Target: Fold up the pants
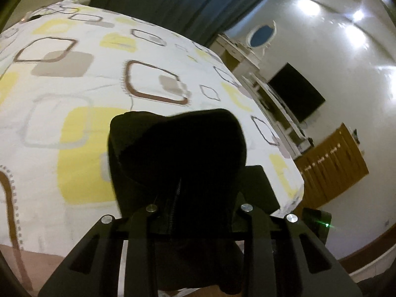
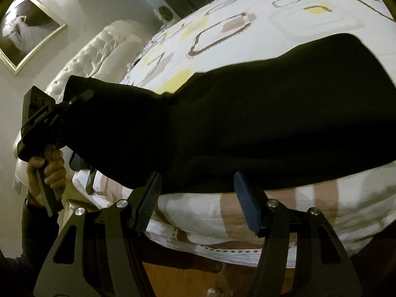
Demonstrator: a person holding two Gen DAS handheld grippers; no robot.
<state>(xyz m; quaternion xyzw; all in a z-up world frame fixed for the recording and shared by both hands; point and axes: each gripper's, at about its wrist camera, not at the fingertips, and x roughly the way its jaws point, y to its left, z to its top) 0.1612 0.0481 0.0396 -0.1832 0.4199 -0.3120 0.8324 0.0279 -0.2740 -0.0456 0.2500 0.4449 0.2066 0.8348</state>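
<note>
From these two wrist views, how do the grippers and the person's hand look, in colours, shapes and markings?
The right gripper has matte black angular linkage arms with round silver rivets and triangular cut-outs; its two fingers carry ribbed pads, the right one looking bluish. The left gripper is equally black, with a green light glowing beside it. The bare hand meets a dark sleeve.

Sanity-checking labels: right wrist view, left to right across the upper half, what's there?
Framed picture → left gripper clamped on the pants' end → white headboard → black pants stretched across the patterned bedsheet.
</note>
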